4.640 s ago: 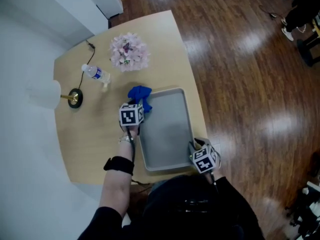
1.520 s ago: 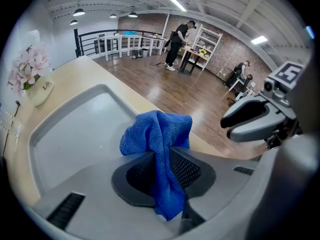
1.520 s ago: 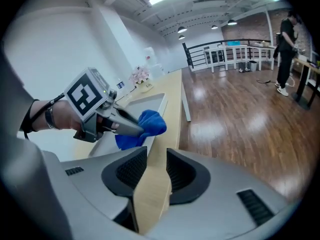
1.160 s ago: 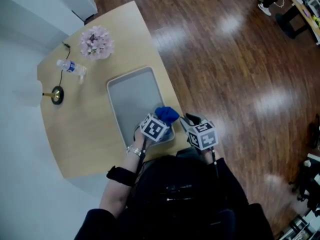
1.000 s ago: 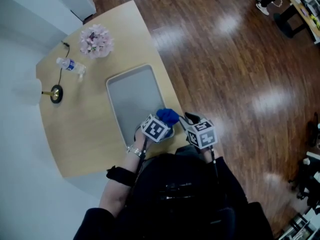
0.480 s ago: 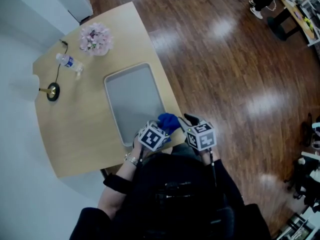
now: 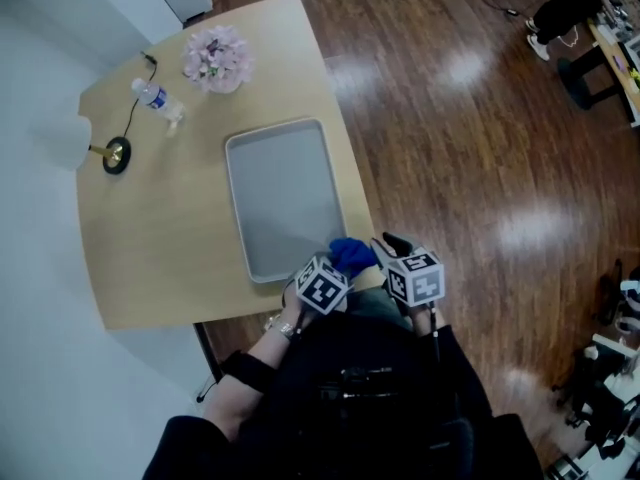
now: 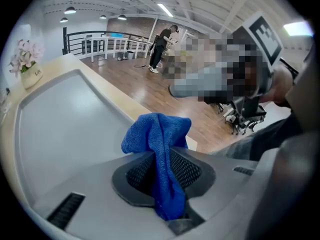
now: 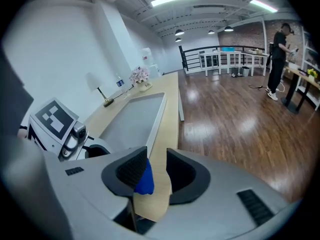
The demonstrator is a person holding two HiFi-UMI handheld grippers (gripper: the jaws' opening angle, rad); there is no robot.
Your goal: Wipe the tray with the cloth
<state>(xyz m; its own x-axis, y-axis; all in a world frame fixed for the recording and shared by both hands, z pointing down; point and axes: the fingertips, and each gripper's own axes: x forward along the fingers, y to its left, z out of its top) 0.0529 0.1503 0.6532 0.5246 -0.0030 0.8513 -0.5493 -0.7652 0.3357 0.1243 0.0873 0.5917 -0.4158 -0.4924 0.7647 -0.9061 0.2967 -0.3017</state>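
The grey tray (image 7: 283, 193) lies lengthwise on the wooden table, also in the left gripper view (image 8: 60, 119) and the right gripper view (image 9: 132, 119). My left gripper (image 7: 338, 271) is shut on the blue cloth (image 7: 352, 255) at the tray's near right corner. The cloth (image 8: 157, 134) bunches up out of the jaws, just above the tray's surface (image 8: 161, 156). My right gripper (image 7: 392, 250) hovers beside it at the table's near right edge. Its jaws (image 9: 156, 169) stand apart with nothing between them, and a bit of cloth (image 9: 145, 181) shows past the left jaw.
A pot of pink flowers (image 7: 216, 58), a water bottle (image 7: 155, 98) and a small lamp (image 7: 95, 148) with its cord stand at the table's far end. Wooden floor (image 7: 470, 148) lies to the right of the table edge. A person stands far off by a railing (image 9: 277, 64).
My left gripper has drawn the cloth back along the tray towards its near right corner. The right gripper has kept its place beside it.
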